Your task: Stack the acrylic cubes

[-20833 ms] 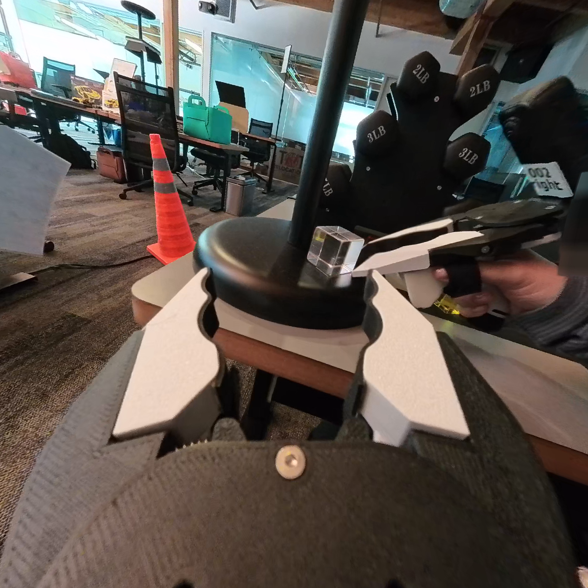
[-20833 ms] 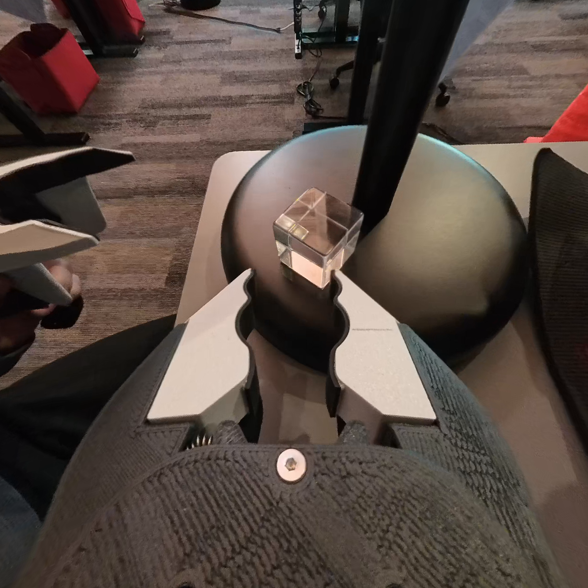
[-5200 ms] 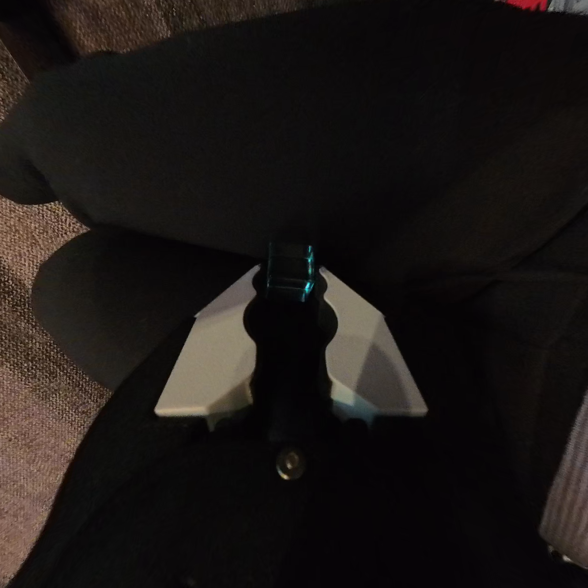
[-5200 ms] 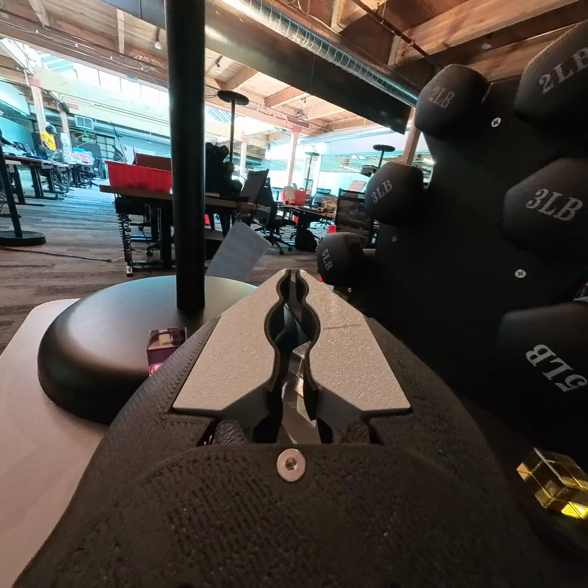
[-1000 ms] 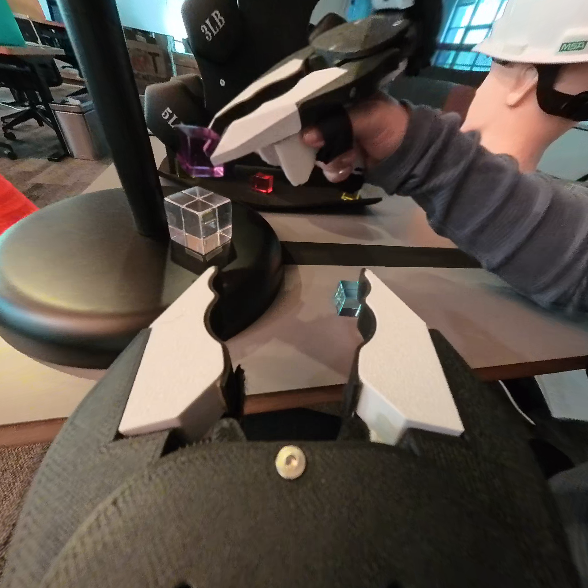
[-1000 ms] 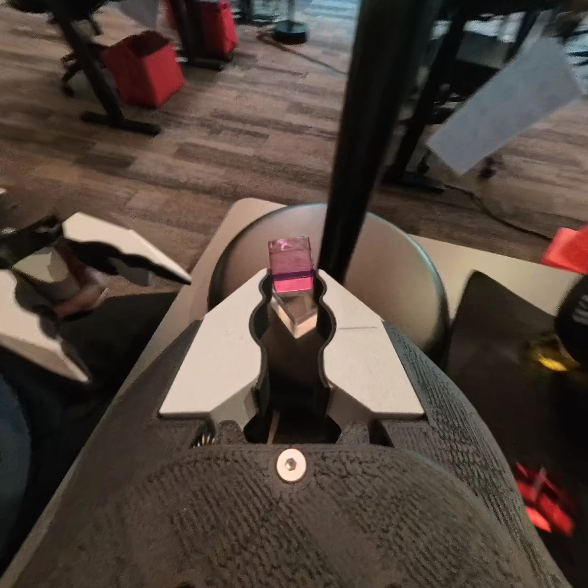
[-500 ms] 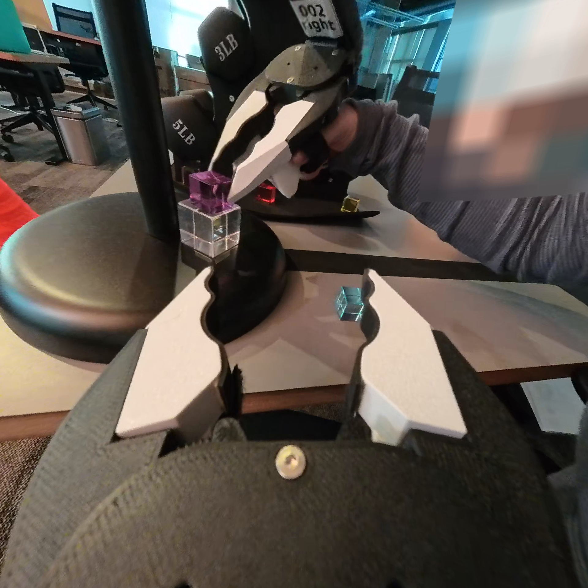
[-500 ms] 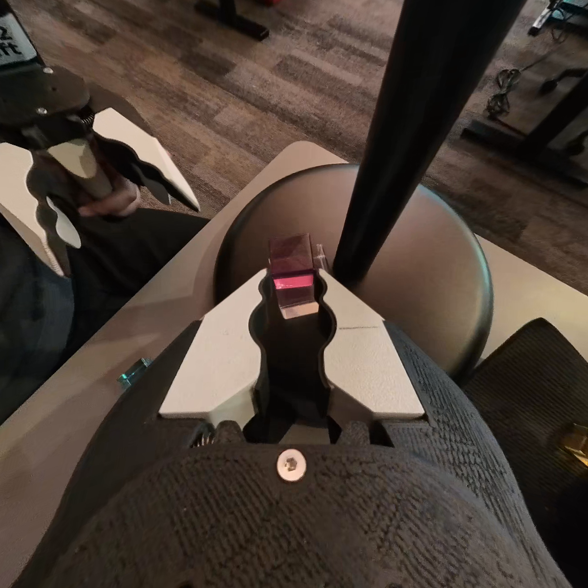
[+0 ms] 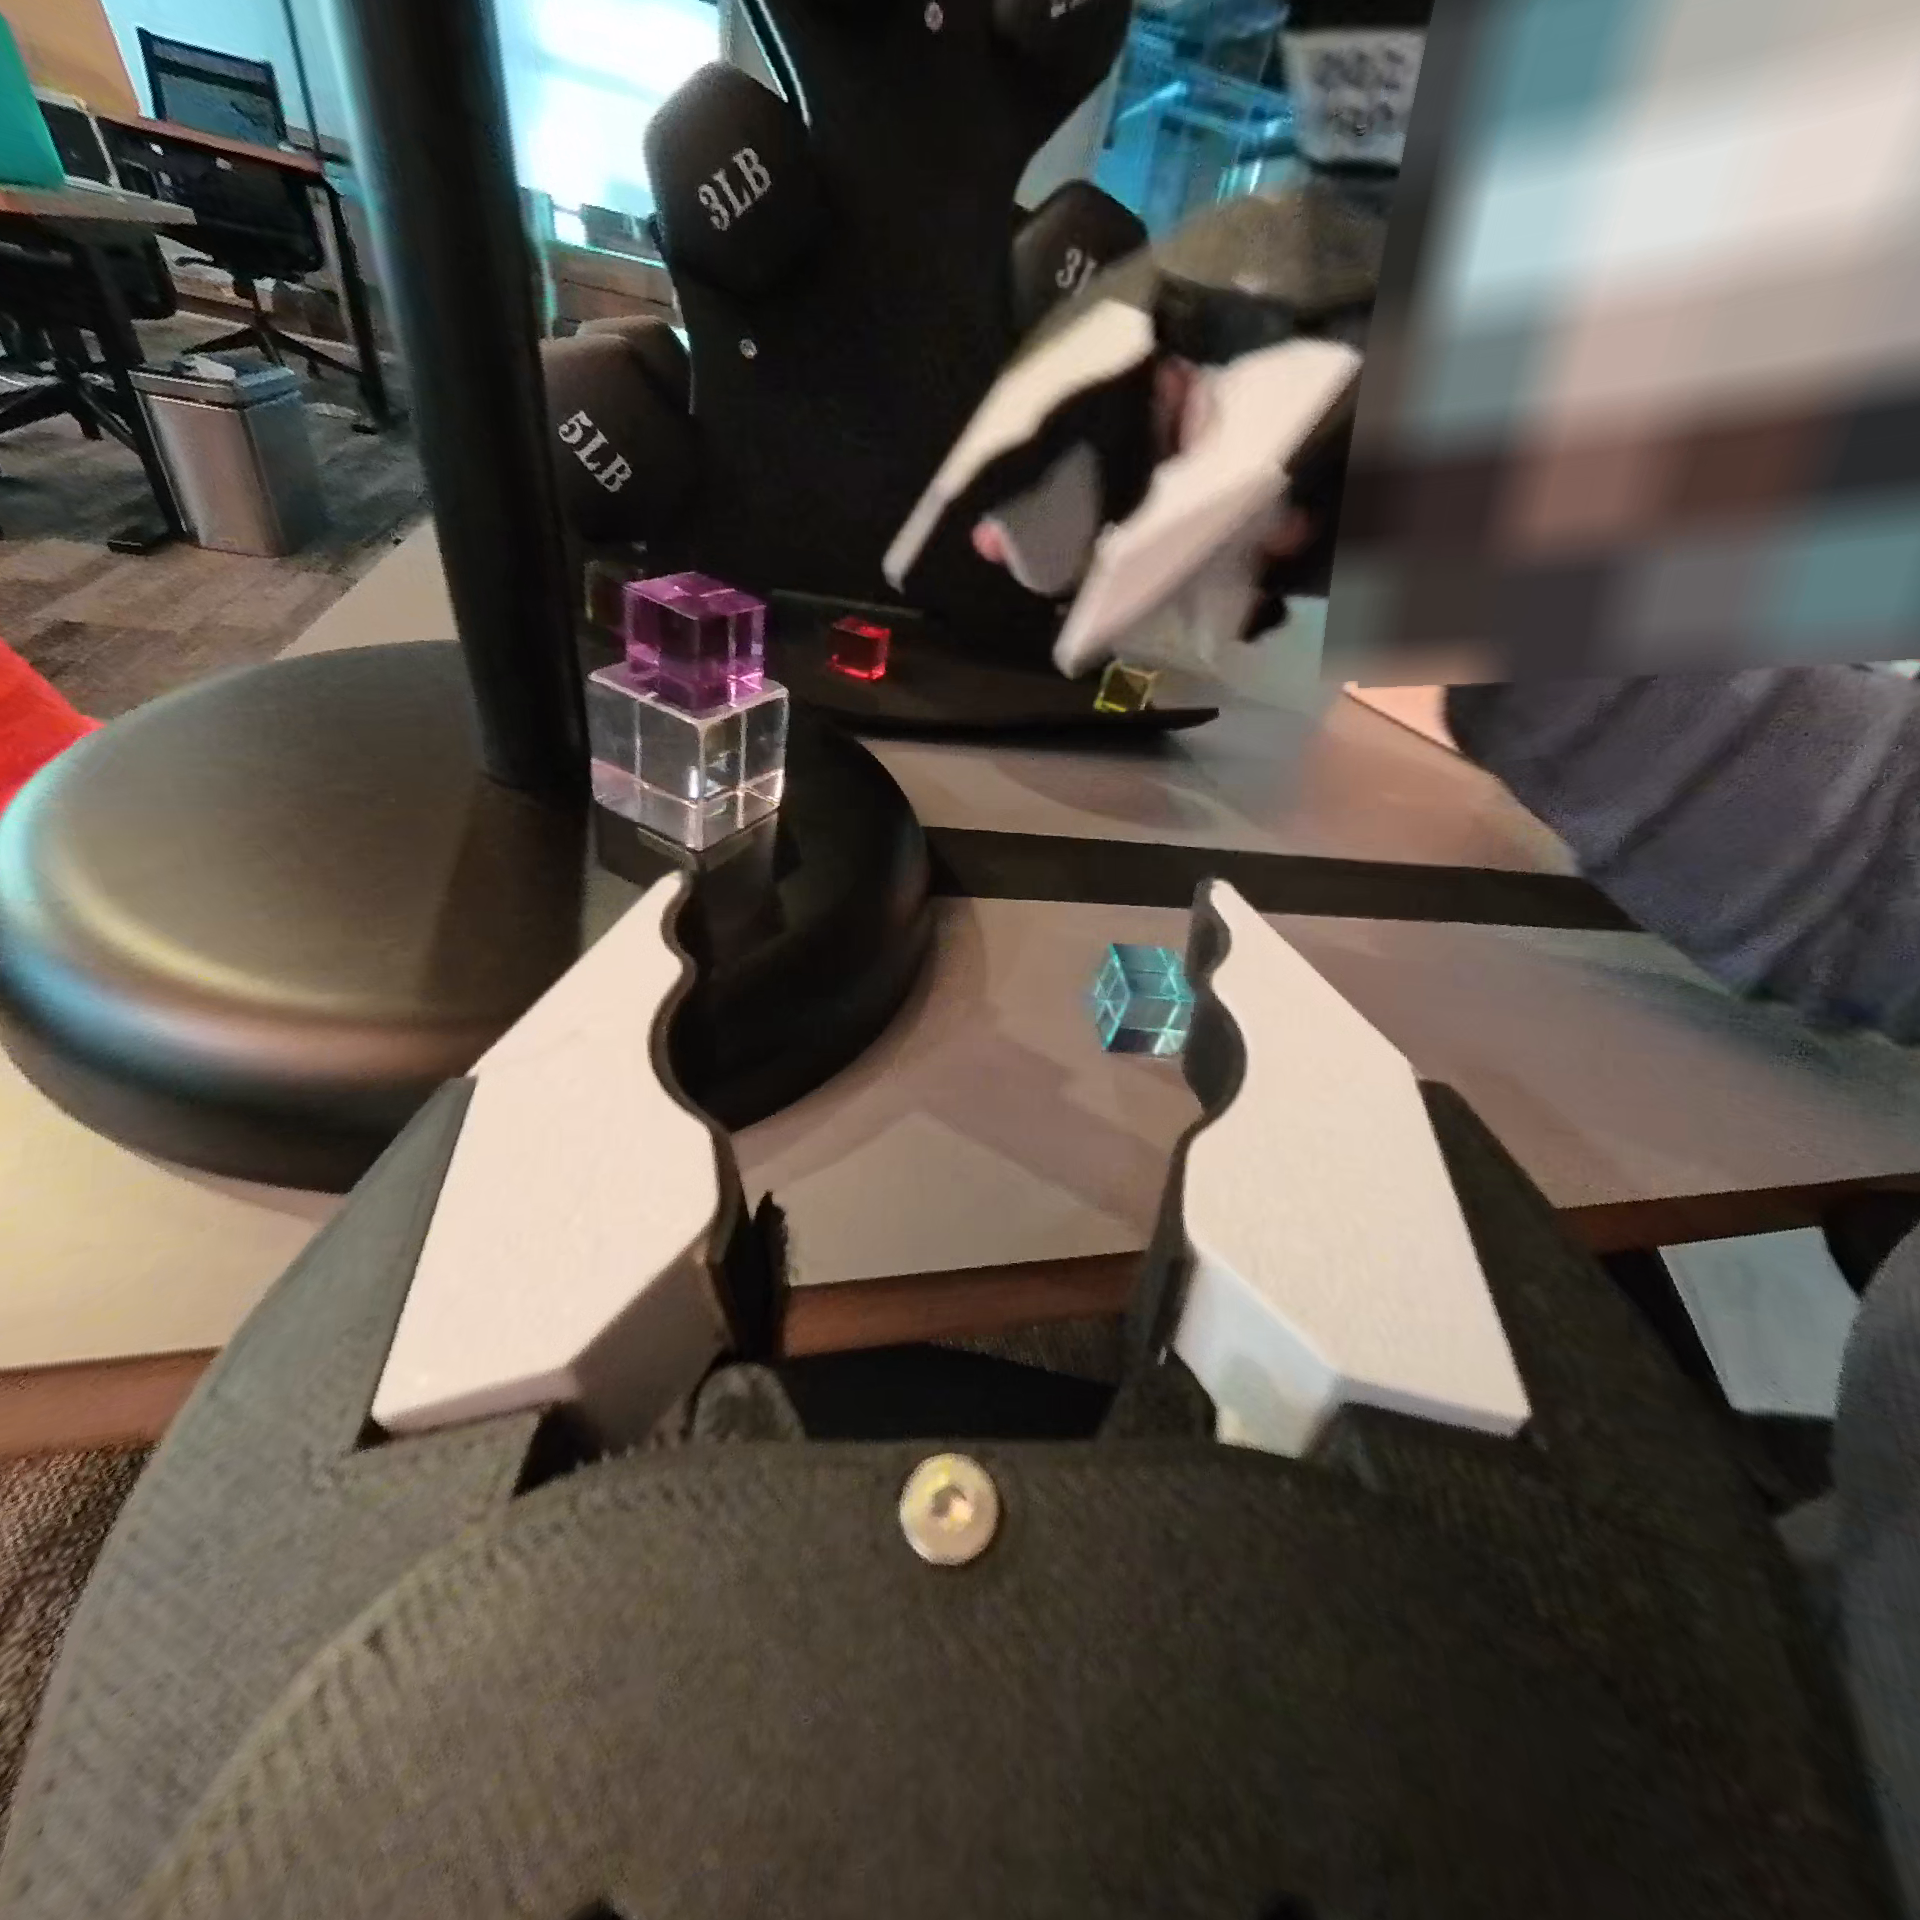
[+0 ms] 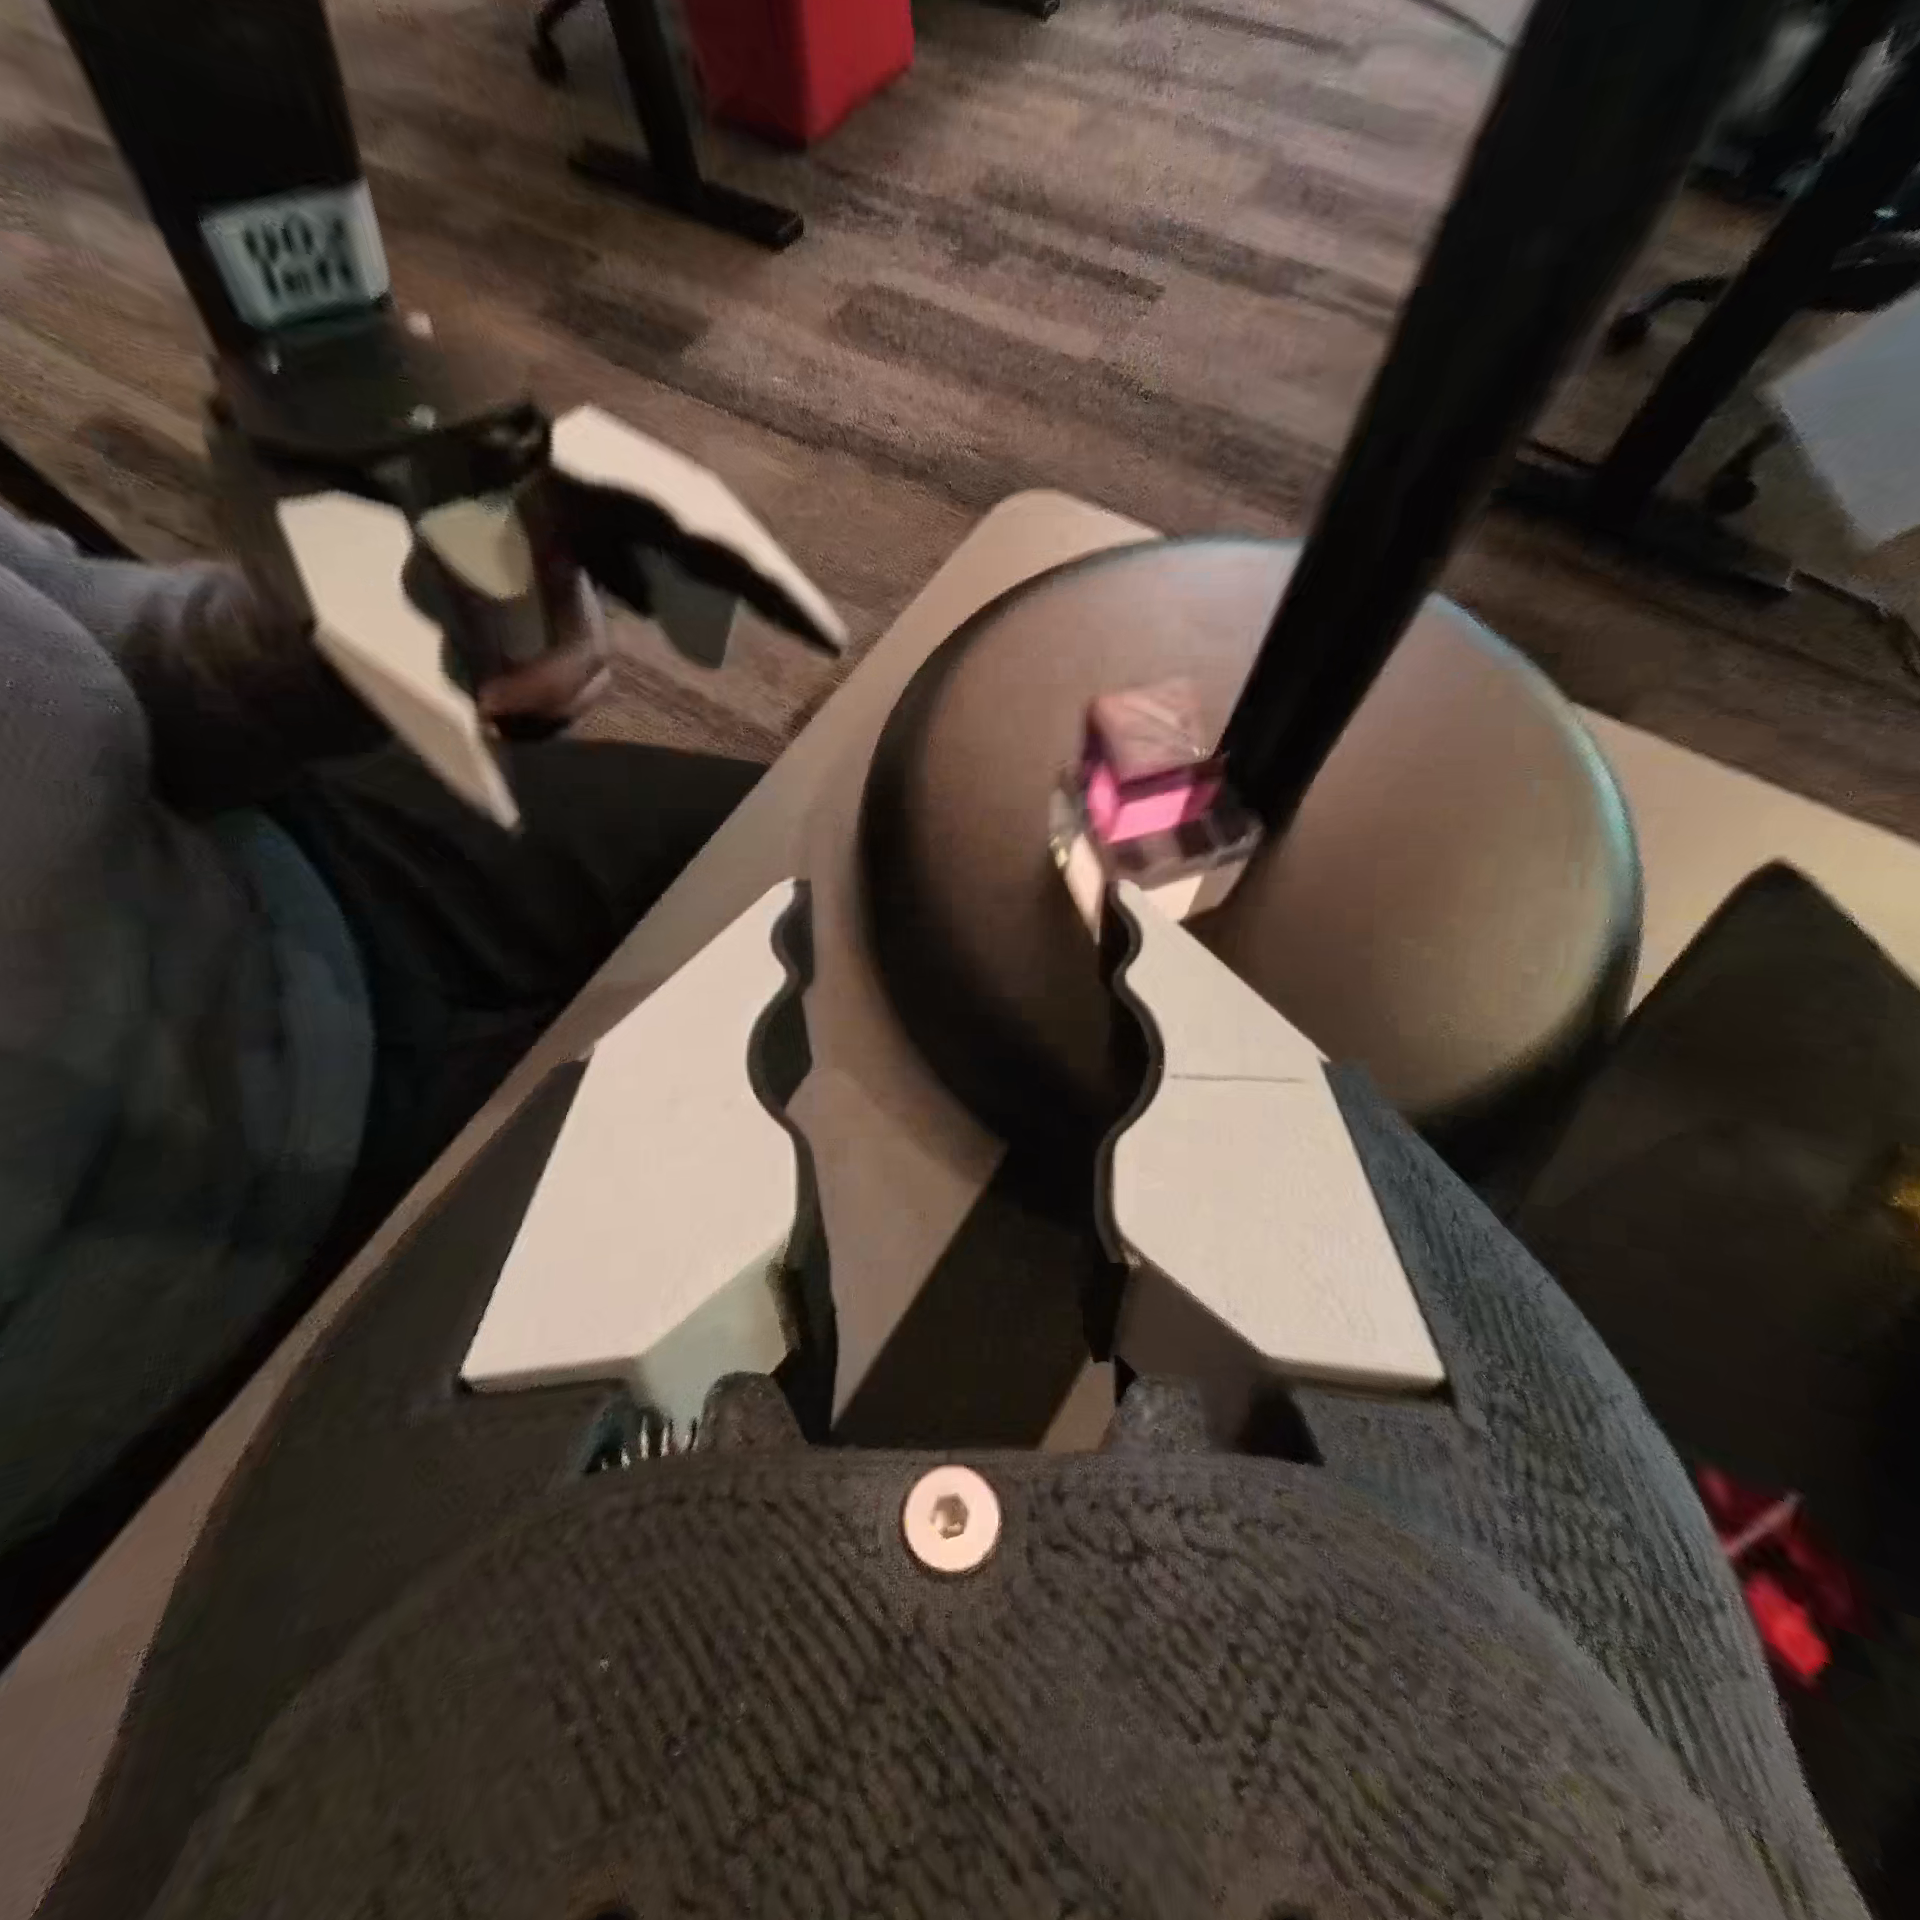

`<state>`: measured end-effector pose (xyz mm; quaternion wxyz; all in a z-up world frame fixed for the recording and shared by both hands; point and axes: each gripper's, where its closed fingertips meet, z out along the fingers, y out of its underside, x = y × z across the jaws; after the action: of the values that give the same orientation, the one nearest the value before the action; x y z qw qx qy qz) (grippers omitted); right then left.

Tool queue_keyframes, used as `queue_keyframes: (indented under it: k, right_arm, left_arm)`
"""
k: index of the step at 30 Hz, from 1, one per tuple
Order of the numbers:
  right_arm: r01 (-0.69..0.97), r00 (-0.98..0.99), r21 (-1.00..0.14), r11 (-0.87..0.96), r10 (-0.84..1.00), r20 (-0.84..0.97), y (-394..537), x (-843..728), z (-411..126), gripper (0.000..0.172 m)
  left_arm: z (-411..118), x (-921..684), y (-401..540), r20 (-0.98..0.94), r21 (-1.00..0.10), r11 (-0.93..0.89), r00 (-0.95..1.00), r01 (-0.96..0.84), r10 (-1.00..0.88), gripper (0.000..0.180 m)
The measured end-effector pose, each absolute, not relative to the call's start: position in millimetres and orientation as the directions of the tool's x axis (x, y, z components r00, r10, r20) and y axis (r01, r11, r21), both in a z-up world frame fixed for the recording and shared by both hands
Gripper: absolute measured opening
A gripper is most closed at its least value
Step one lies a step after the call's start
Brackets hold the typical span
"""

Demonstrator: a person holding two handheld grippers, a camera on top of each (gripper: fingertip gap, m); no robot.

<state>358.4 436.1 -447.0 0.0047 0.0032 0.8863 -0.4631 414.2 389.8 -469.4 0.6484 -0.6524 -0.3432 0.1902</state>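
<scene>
Black pole (image 9: 457, 395) cut off at top, right gripper (image 9: 987, 582) motion-blurred, clear cube (image 10: 1153, 883) partly hidden

The right gripper (image 10: 951, 904) fills the lower centre of the frame, its two fingers apart with nothing between them. Just beyond the right fingertip, a purple cube (image 10: 1153, 790) sits on a clear cube (image 10: 1101, 883), upon a round black base (image 10: 1455, 883) beside its black pole (image 10: 1382, 468). In the upper left, the left gripper (image 10: 665, 717) is blurred and spread wide.
</scene>
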Motion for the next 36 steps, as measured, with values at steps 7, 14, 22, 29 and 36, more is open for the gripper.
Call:
queue_keyframes:
  k: [7, 14, 22, 29, 36]
  right_arm:
    - [0.276, -0.915, -0.815, 0.510, 0.399, -0.061, 464, 417, -513, 0.057]
    - [0.415, -0.818, -0.782, 0.465, 0.567, -0.097, 476, 419, -543, 0.025]
    - [0.233, -0.851, -0.903, 0.361, 0.526, -0.009, 426, 333, -438, 0.024]
    - [0.289, -0.832, -0.856, 0.428, 0.555, -0.003, 389, 307, -438, 0.025]
    - [0.285, -0.826, -0.825, 0.488, 0.562, 0.048, 394, 305, -439, 0.025]
  left_arm:
    - [-474, 409, 386, 0.213, -0.973, 0.092, 0.683, 0.210, 0.698, 0.091]
    - [-477, 411, 388, 0.205, -0.974, 0.077, 0.683, 0.213, 0.701, 0.091]
    - [-469, 412, 377, 0.202, -0.977, 0.104, 0.661, 0.185, 0.723, 0.089]
    - [-467, 414, 375, 0.184, -0.980, 0.088, 0.661, 0.176, 0.728, 0.088]
    - [-468, 414, 371, 0.201, -0.978, 0.107, 0.660, 0.181, 0.724, 0.088]
